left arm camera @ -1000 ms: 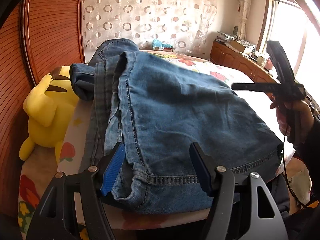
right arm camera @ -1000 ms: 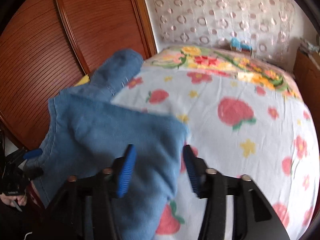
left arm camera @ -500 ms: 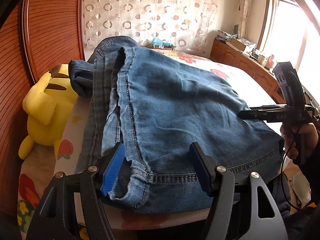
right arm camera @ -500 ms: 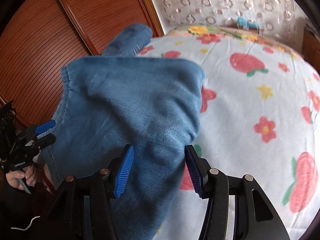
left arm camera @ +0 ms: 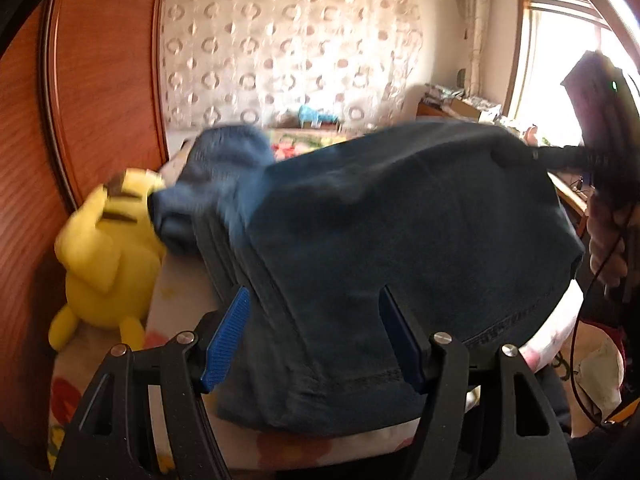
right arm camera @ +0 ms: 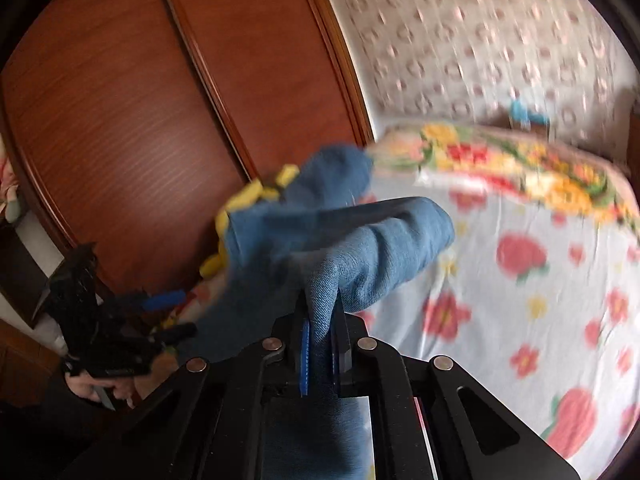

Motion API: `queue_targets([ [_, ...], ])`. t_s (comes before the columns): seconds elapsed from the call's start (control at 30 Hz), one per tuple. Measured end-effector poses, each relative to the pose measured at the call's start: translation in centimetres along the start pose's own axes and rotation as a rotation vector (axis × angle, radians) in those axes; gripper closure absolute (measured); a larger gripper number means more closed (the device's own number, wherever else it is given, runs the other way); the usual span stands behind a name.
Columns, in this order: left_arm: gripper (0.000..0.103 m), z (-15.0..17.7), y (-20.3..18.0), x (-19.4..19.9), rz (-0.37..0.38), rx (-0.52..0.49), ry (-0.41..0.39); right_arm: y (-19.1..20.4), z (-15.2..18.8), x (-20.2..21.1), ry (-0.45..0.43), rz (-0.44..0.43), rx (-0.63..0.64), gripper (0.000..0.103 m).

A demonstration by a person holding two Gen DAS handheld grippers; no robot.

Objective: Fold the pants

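My right gripper [right arm camera: 320, 340] clamps the jeans [left arm camera: 400, 240]; my left gripper [left arm camera: 316, 336] gapes around their hem, beside the yellow plush [left arm camera: 108, 248].

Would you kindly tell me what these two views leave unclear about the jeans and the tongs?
- Left wrist view: the jeans are blurred, so their seams cannot be read.
- Left wrist view: the right tongs are blurred; their grip cannot be read there.
- Right wrist view: the jeans' lower part is hidden below the right tongs.
- Right wrist view: the left tongs are small, blurred.
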State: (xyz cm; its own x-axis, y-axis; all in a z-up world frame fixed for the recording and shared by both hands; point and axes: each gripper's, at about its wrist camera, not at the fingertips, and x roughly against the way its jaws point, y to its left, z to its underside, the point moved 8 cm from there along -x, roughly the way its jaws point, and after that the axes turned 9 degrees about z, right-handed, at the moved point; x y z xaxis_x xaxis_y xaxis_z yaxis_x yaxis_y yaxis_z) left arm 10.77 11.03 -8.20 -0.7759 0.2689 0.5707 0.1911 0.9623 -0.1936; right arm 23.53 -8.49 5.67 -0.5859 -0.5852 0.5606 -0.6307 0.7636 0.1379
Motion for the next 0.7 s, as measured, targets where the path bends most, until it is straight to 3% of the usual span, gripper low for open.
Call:
queue_targets([
  [0.13, 0.035, -2.4, -1.5, 0.4, 0.016, -0.035, -0.032, -1.9, -1.9, 2.7, -0.034, 0.074, 0.03, 0.096],
  [0.23, 0.035, -3.6, -3.0, -0.4, 0.036, -0.059, -0.036, -6.4, -0.8, 4.1, -0.004, 0.169, -0.005, 0.096],
  [0.47, 0.035, -4.9, -8.0, -4.4, 0.13, -0.11, -0.002, -19.1, 7.6, 7.3, 0.095, 0.333, -0.195, 0.096],
  [0.6, 0.035, -5.2, -12.4, -6.9, 0.193, -0.153, 0.016, -23.2, 12.4, 7.0, 0.136, 0.382, -0.248, 0.095],
  [0.7, 0.035, -5.3, -14.5, -8.7, 0.226, -0.166, 0.029, -24.1, 14.1, 6.1, 0.139, 0.428, -0.255, 0.093],
])
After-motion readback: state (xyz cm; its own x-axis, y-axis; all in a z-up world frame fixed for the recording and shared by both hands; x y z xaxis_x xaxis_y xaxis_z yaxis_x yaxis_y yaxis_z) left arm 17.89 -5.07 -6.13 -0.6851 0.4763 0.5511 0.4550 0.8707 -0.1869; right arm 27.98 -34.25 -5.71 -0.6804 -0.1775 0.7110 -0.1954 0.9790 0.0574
